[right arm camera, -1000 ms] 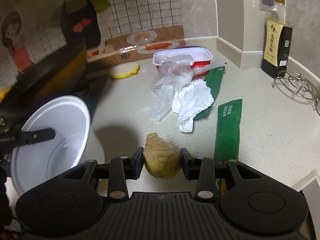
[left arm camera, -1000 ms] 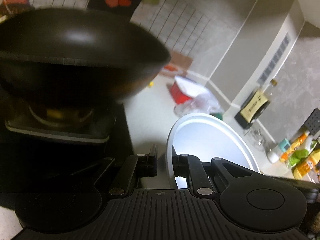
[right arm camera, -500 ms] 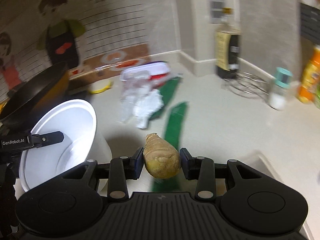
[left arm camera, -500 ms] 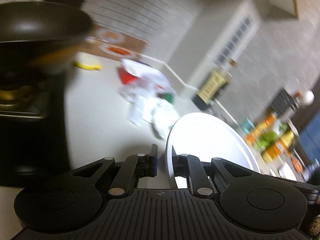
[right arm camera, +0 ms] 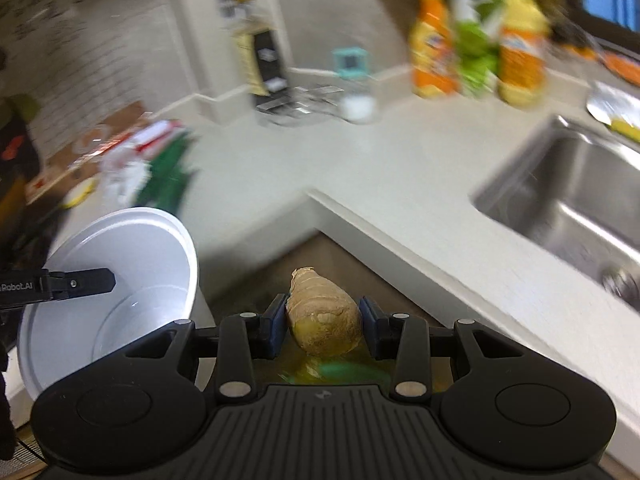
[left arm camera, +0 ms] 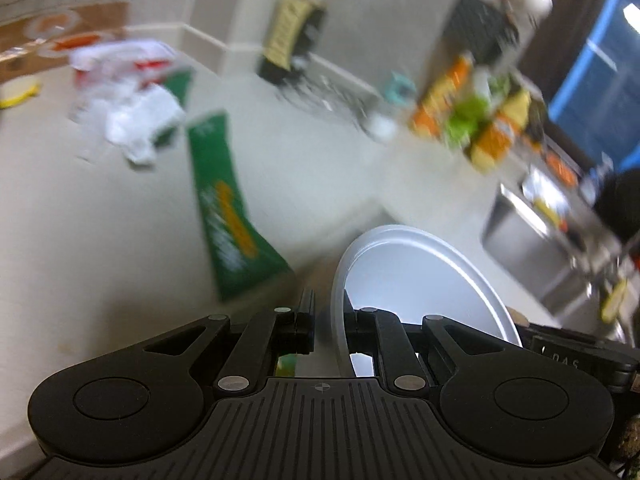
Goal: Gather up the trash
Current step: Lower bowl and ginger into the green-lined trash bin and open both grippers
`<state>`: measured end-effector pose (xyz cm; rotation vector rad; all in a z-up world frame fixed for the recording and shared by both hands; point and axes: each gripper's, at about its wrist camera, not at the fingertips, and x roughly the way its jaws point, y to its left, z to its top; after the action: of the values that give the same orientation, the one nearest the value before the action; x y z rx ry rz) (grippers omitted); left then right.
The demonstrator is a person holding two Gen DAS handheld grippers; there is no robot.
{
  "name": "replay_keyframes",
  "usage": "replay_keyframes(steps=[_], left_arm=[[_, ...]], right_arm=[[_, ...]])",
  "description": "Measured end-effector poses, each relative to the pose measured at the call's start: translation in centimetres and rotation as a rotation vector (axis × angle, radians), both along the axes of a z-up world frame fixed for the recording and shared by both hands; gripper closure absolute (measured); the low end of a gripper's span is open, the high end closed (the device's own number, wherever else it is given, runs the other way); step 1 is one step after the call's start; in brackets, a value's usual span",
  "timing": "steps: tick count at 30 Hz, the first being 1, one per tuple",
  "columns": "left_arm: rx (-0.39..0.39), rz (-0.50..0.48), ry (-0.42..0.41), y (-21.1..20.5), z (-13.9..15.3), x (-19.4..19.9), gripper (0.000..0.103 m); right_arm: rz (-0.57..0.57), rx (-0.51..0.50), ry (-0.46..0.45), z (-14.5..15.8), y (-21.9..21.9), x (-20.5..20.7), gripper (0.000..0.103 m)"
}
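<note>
Right wrist view: both hands have swung off the counter toward the floor, right gripper (right arm camera: pixel 323 322) clamping the ginger root (right arm camera: pixel 323 316), left gripper (left arm camera: pixel 329 322) pinching the white cup (left arm camera: pixel 420 280) at 9 o'clock, probably bin-bound.

Readable lettering: two fragments only

In the right wrist view the black finger of the left gripper (right arm camera: pixel 76 282), at the left edge, reads "Robot.AI", its start cut off. In the left wrist view a black housing (left arm camera: pixel 568 360) at near right shows faint "DAS". Bottle and packet labels are too blurred.
</note>
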<state>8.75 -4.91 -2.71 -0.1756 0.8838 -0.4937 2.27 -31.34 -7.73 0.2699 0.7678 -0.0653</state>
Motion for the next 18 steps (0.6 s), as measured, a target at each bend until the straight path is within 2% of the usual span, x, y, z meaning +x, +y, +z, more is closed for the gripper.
replay_keyframes(steps=[3,5,7,9,11,14,16,18], left_arm=[[0.055,-0.051,0.054,-2.6,-2.7,0.2,0.09],[0.116,-0.093,0.089,-4.6,-5.5,0.4,0.09],[0.179,-0.125,0.135,-6.3,-9.2,0.7,0.09],[0.214,-0.129,0.22,-7.7,-13.7,1.4,0.09],[0.224,-0.111,0.302,-8.5,-18.3,2.1,0.09],[0.256,-0.073,0.353,-9.5,-24.5,2.9,0.089],[0.217,-0.06,0.377,-9.6,-28.3,3.6,0.087],[0.178,-0.04,0.419,-9.3,-32.0,4.4,0.08]], right_arm=[[-0.061,-0.008,0.03,-2.1,-2.0,-1.5,0.065],[-0.106,-0.027,0.058,-3.7,-3.3,-2.4,0.065],[-0.137,-0.028,0.089,-5.1,-4.4,-3.3,0.065],[-0.164,-0.005,0.132,-6.8,-5.5,-4.2,0.065],[-0.187,0.007,0.181,-8.5,-6.4,-5.1,0.065],[-0.211,-0.001,0.26,-11.2,-7.3,-5.9,0.065],[-0.224,-0.007,0.302,-12.9,-7.6,-6.2,0.065],[-0.231,-0.005,0.33,-14.2,-7.7,-6.3,0.065]])
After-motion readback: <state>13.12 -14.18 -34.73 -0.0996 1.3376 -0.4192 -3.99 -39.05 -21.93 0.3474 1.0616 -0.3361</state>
